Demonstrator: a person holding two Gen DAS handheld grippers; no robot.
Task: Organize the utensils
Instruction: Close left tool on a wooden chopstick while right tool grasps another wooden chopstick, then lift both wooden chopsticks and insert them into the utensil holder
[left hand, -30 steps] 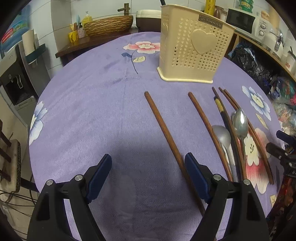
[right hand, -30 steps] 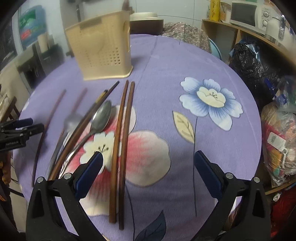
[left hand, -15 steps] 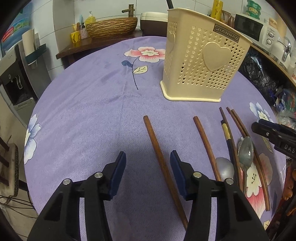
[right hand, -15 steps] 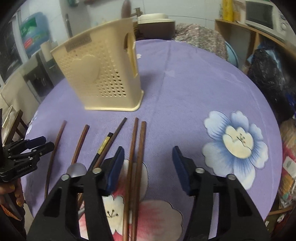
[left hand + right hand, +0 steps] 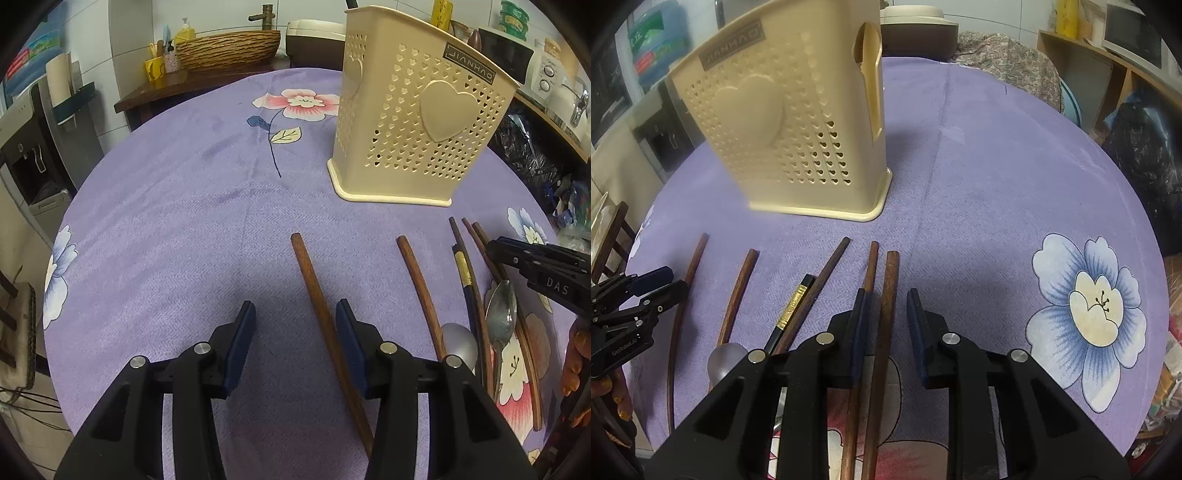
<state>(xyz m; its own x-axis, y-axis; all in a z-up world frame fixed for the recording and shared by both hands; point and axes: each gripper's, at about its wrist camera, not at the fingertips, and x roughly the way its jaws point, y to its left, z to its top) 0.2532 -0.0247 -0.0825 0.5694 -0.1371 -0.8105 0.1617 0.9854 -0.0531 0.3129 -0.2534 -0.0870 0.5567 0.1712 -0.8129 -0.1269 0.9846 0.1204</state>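
Observation:
A cream perforated utensil holder (image 5: 417,129) (image 5: 798,129) stands upright on the purple flowered tablecloth (image 5: 184,221). Several brown chopsticks, a black chopstick with a gold band (image 5: 463,269) (image 5: 792,310) and two metal spoons (image 5: 500,314) lie in front of it. My left gripper (image 5: 295,325) is closing around the leftmost brown chopstick (image 5: 310,280), which lies beside the right pad; the left pad is clear of it. My right gripper (image 5: 886,314) is closing around the rightmost brown chopstick (image 5: 888,295), with a small gap still showing at the right pad. Each gripper appears at the other view's edge.
A wicker basket (image 5: 229,48) and small bottles sit on a wooden counter behind the table. Shelves with appliances (image 5: 546,74) and a black bag (image 5: 1145,147) stand to the right. The round table's edge curves close on both sides.
Both grippers have moved forward toward the holder and their jaws have narrowed a lot. Each now straddles a single brown chopstick lying on the cloth.

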